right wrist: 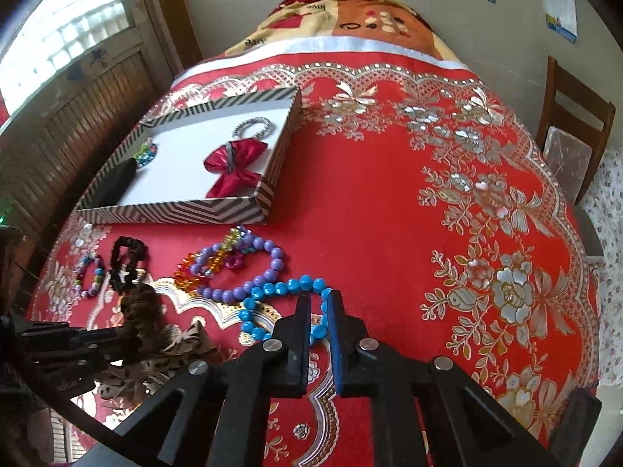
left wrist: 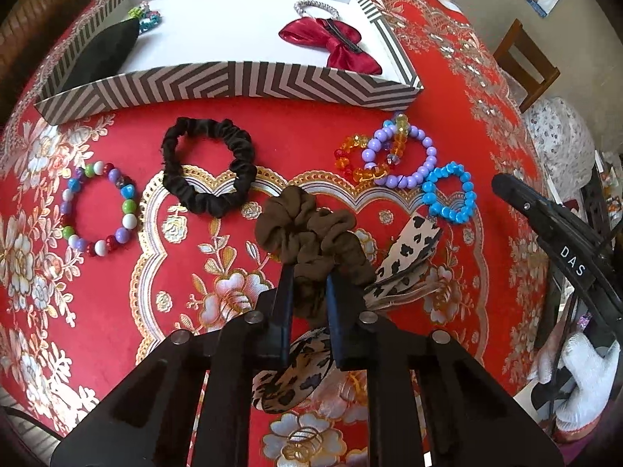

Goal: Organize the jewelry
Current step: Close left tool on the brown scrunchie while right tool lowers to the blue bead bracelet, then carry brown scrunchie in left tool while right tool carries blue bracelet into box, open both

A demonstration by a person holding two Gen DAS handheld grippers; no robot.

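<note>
The surface is covered in a glossy red cloth [right wrist: 389,233] woven with gold and silver flowers. At its far left sits a shallow cardboard tray with black-and-white chevron walls [left wrist: 233,81], holding a shiny crimson satin bow clip [left wrist: 338,44], a coiled silver hair tie [left wrist: 317,7] and a dark velvety pouch [left wrist: 105,52]. On the cloth in front of it lie a ruffled black fabric scrunchie [left wrist: 208,165], a multicoloured round-bead bracelet [left wrist: 99,208], an amber faceted-bead bracelet [left wrist: 362,159] and a lilac smooth-bead bracelet [left wrist: 405,157]. The left tongs [left wrist: 307,276] are pinched on a crumpled brown fabric scrunchie [left wrist: 307,233], with a leopard-print ribbon bow [left wrist: 405,260] just beside. The right tongs [right wrist: 319,295] are clamped on a bright blue bead bracelet [right wrist: 272,290], its loop trailing leftward.
</note>
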